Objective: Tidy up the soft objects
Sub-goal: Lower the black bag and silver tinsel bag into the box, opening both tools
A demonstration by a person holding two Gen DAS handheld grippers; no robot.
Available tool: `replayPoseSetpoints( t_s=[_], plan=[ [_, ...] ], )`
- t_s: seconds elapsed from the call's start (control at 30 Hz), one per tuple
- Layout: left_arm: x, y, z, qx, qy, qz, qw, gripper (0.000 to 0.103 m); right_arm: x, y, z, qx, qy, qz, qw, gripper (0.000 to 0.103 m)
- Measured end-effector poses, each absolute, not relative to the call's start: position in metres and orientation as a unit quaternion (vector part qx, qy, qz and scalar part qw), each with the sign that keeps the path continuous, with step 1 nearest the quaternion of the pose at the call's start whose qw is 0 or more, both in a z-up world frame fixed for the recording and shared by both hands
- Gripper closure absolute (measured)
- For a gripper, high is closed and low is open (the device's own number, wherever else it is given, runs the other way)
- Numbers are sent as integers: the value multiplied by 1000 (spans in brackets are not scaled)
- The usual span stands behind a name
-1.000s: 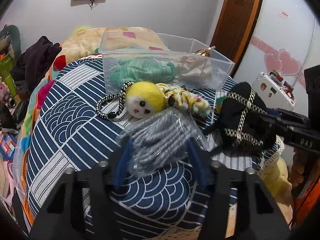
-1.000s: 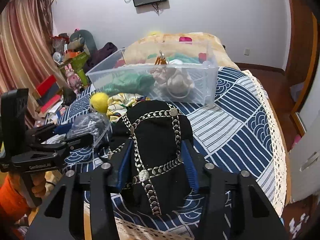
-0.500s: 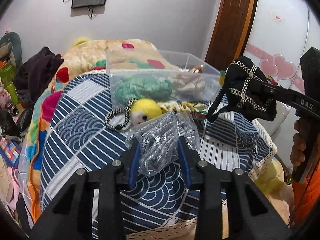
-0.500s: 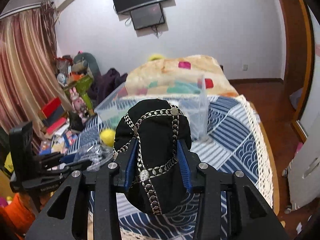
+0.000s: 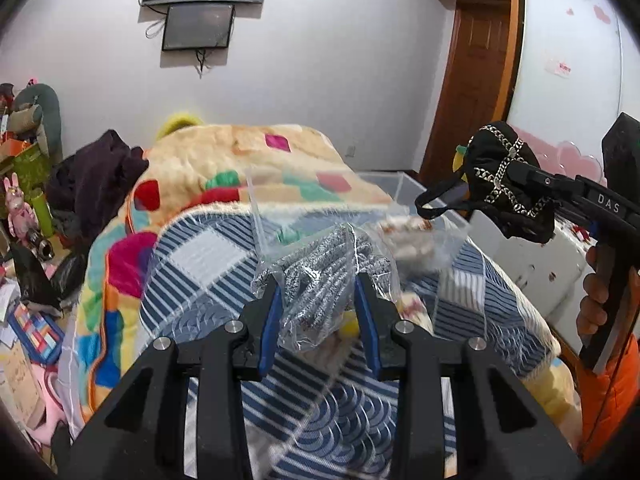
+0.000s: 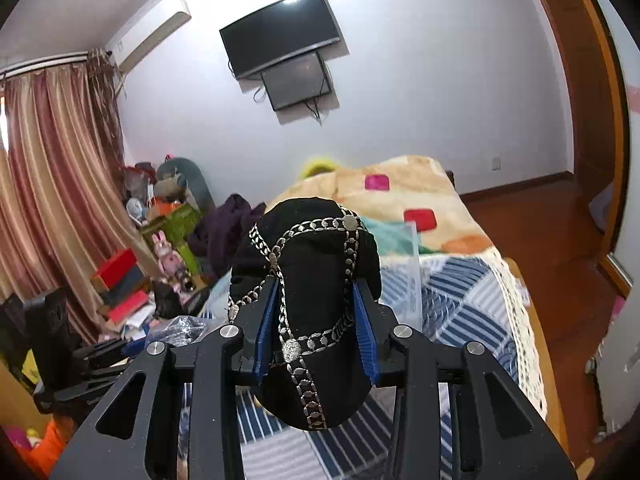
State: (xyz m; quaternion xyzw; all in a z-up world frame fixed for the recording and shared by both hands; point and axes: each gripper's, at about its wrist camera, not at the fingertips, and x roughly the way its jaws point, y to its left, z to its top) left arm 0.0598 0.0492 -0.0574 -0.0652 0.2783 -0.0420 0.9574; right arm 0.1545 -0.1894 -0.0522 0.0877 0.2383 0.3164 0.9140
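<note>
My left gripper [image 5: 318, 286] is shut on a clear bag of grey-and-white knit cloth [image 5: 324, 280] and holds it above the bed. My right gripper [image 6: 316, 296] is shut on a black cap with silver chain trim [image 6: 308, 280], lifted high; the cap also shows at the right of the left wrist view [image 5: 508, 184]. The clear plastic bin [image 5: 384, 188] stands on the bed behind the bag, partly hidden. A bit of the yellow doll [image 5: 350, 326] shows under the bag.
The bed has a blue-and-white patterned cover [image 5: 208, 264] and a colourful blanket [image 5: 224, 160] at the far end. Clutter fills the floor at left [image 6: 132, 280]. A white cabinet [image 5: 532, 264] and a wooden door [image 5: 472, 80] are at right.
Both grippers have risen well above the bed with their loads. The left closed on the bag and lifted it; the cap went up higher. The bin and the doll sank lower in view.
</note>
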Motion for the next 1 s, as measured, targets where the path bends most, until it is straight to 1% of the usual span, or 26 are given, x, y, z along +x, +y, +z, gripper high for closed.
replayPoseSetpoints(
  t_s=[0.2, 0.4, 0.73, 1.0],
  plan=[
    [90, 50, -45, -50, 262, -39, 963, 68, 178, -169, -42, 77, 222, 315, 920, 70],
    [127, 42, -43, -30, 265, -42, 963, 68, 205, -145, -43, 54, 230, 305, 923, 70],
    [193, 35, -75, -21, 322, -36, 946, 68, 239, -114, -79, -15, 297, 273, 915, 70],
    [218, 30, -92, -19, 353, -27, 935, 68, 256, -112, -93, -39, 341, 257, 903, 71]
  ],
)
